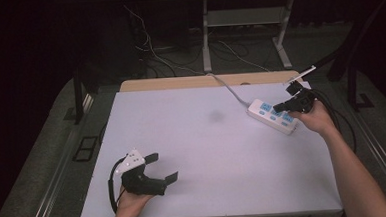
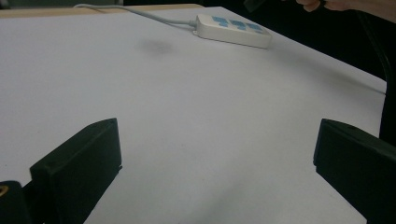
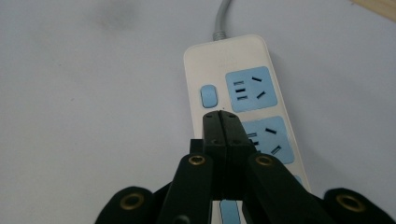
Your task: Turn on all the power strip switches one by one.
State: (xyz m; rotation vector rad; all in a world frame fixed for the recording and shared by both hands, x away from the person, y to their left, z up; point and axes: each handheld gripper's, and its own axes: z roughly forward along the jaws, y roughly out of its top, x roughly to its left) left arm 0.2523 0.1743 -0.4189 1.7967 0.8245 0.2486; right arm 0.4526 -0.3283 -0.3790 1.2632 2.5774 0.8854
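a: what's the surface and the room like?

b: a white table (image 1: 208, 152) with a pale wooden strip along its far edge, and a faint dark smudge (image 1: 215, 116) on the top, a bit past the middle. around it the room is dark: grey floor, black curtains at the sides, a metal-legged stand (image 1: 242, 31) behind the table and loose cables (image 1: 163, 57) on the floor.

a: and what lies on the table?

b: a white power strip (image 1: 272, 115) with blue sockets, at the far right, set at an angle. its grey cord (image 1: 227, 86) runs off over the far edge.

a: where's the right gripper in relation to it?

b: the right gripper (image 1: 281, 106) is right over the strip, held in the person's right hand (image 1: 315, 118). in the right gripper view its jaws are pressed together with nothing between them, the tips sitting just beside the small blue switch (image 3: 208, 95) and over the middle socket. whether they touch the strip, i can't tell.

a: the left one?

b: the left gripper (image 1: 163, 166) is at the near left, well apart from the strip, in the left hand (image 1: 132, 204). its jaws are spread wide over bare table, pointing across toward the strip.
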